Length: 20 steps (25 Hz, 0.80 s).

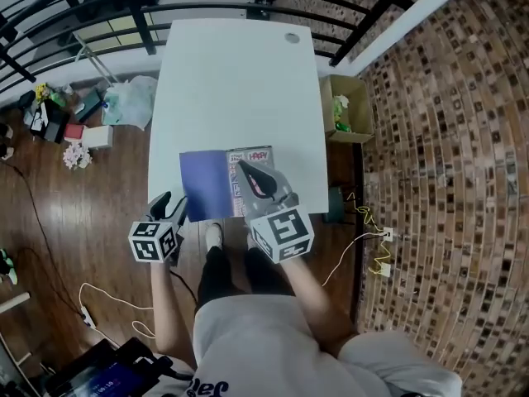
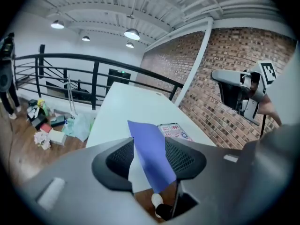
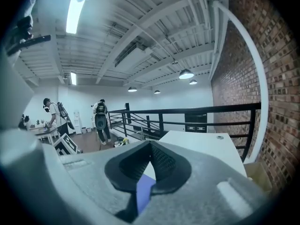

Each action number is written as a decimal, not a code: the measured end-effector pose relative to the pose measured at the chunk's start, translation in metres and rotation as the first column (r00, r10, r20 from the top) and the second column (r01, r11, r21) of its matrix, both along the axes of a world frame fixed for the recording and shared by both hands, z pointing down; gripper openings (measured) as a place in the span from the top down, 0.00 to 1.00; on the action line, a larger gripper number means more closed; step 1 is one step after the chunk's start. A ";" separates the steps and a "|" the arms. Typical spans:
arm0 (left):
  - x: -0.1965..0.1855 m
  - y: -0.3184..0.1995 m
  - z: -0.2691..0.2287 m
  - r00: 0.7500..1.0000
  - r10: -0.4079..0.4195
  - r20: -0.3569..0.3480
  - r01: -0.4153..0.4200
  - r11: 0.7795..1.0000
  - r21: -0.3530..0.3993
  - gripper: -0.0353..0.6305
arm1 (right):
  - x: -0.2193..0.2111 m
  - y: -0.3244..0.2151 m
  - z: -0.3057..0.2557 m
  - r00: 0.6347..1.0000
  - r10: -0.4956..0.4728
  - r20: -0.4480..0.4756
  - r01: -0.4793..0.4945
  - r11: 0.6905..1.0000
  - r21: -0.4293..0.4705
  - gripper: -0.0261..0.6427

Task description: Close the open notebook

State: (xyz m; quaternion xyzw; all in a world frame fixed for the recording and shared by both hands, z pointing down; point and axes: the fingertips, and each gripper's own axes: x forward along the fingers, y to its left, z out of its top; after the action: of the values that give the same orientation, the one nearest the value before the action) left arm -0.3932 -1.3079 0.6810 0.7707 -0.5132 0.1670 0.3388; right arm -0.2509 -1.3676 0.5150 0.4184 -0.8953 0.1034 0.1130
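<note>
At the near edge of a white table (image 1: 240, 81), we see an open notebook (image 1: 207, 184) lying flat, its blue cover spread to the left and a colourfully printed page (image 1: 258, 157) to the right. The notebook's near edge sits flush with the table's near edge.

The left gripper (image 1: 170, 206) hangs just off the table's near-left side, beside the notebook's near-left corner. Its jaws stand wide apart. In the left gripper view the blue cover fills the gap between them, though we cannot tell whether either pad touches it.

The right gripper (image 1: 248, 170) sits above the notebook's right half, pointing toward the far side. Its jaw tips meet and nothing is clamped between them. In the right gripper view only a sliver of blue shows below the tips.

A black railing (image 1: 83, 7) runs past the table's far end, and a brick wall (image 1: 446, 139) rises on the right. An open cardboard box (image 1: 347, 106) stands between table and wall. Bags and small clutter (image 1: 74, 118) lie on the wooden floor (image 1: 50, 213) to the left, and white cables (image 1: 107, 304) trail near the person's legs (image 1: 219, 275).
</note>
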 end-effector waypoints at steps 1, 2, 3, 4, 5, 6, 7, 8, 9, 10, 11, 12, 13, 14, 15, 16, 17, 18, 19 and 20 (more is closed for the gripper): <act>0.002 0.003 0.012 1.000 0.008 -0.013 -0.009 1.000 -0.027 0.59 | -0.001 0.001 0.004 1.000 0.001 -0.005 -0.001 1.000 -0.007 0.98; 0.004 0.006 0.023 1.000 0.019 -0.022 -0.020 0.998 -0.052 0.59 | -0.002 0.001 0.008 1.000 0.001 -0.010 -0.001 1.000 -0.014 0.98; 0.007 0.008 0.032 0.999 0.032 -0.027 -0.034 0.996 -0.077 0.59 | -0.003 0.002 0.011 1.000 0.001 -0.015 -0.001 1.000 -0.019 0.98; 0.009 0.009 0.041 0.999 0.044 -0.032 -0.047 0.994 -0.100 0.59 | -0.003 0.002 0.014 1.000 0.002 -0.020 -0.002 1.000 -0.024 0.98; 0.010 0.010 0.048 0.998 0.052 -0.038 -0.057 0.991 -0.121 0.59 | -0.002 0.002 0.017 1.000 0.004 -0.025 -0.005 1.000 -0.028 0.98; 0.011 0.011 0.054 0.997 0.056 -0.045 -0.062 0.988 -0.140 0.59 | -0.002 0.002 0.020 1.000 0.008 -0.028 -0.009 0.999 -0.034 0.98; 0.011 0.013 0.060 0.997 0.056 -0.053 -0.064 0.985 -0.158 0.59 | -0.001 0.003 0.023 0.999 0.012 -0.031 -0.013 0.999 -0.039 0.98; 0.011 0.014 0.064 0.997 0.054 -0.062 -0.064 0.983 -0.174 0.60 | -0.001 0.003 0.025 0.999 0.016 -0.032 -0.018 0.999 -0.044 0.98; 0.011 0.015 0.068 0.996 0.052 -0.072 -0.065 0.980 -0.188 0.61 | 0.000 0.003 0.027 0.999 0.022 -0.033 -0.023 0.999 -0.048 0.98; 0.012 0.017 0.071 0.995 0.052 -0.082 -0.068 0.977 -0.200 0.63 | 0.001 0.004 0.028 0.999 0.027 -0.035 -0.029 0.998 -0.051 0.98; 0.014 0.018 0.073 0.994 0.054 -0.092 -0.073 0.975 -0.210 0.65 | 0.003 0.004 0.028 0.999 0.034 -0.035 -0.036 0.998 -0.052 0.98; 0.016 0.019 0.075 0.993 0.057 -0.105 -0.079 0.972 -0.220 0.69 | 0.005 0.004 0.029 0.999 0.041 -0.036 -0.043 0.998 -0.053 0.98; 0.018 0.021 0.077 0.991 0.061 -0.120 -0.087 0.969 -0.229 0.72 | 0.007 0.004 0.029 0.998 0.049 -0.036 -0.050 0.997 -0.054 0.98; 0.020 0.022 0.078 0.989 0.063 -0.132 -0.093 0.967 -0.236 0.75 | 0.009 0.003 0.029 0.998 0.056 -0.037 -0.057 0.997 -0.054 0.98; 0.021 0.022 0.077 0.988 0.065 -0.138 -0.097 0.966 -0.240 0.79 | 0.011 0.003 0.028 0.997 0.062 -0.037 -0.064 0.997 -0.053 0.98; 0.022 0.022 0.076 0.988 0.068 -0.142 -0.101 0.965 -0.241 0.80 | 0.013 0.003 0.027 0.997 0.068 -0.036 -0.070 0.996 -0.051 0.98; 0.023 0.022 0.073 0.987 0.073 -0.144 -0.107 0.965 -0.241 0.81 | 0.015 0.003 0.026 0.997 0.075 -0.035 -0.076 0.996 -0.048 0.98; 0.024 0.022 0.069 0.986 0.079 -0.149 -0.113 0.964 -0.240 0.82 | 0.017 0.002 0.024 0.996 0.081 -0.032 -0.083 0.996 -0.045 0.98; 0.025 0.022 0.063 0.984 0.085 -0.154 -0.120 0.964 -0.236 0.83 | 0.020 0.001 0.021 0.996 0.089 -0.029 -0.090 0.995 -0.040 0.98; 0.026 0.021 0.057 0.983 0.092 -0.159 -0.127 0.965 -0.230 0.83 | 0.022 0.001 0.018 0.995 0.096 -0.025 -0.097 0.995 -0.036 0.98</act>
State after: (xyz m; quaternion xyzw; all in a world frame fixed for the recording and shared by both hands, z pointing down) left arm -0.3671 -1.2870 0.7377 0.7616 -0.4195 0.1889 0.4565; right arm -0.2285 -1.3670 0.5329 0.4603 -0.8705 0.1204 0.1260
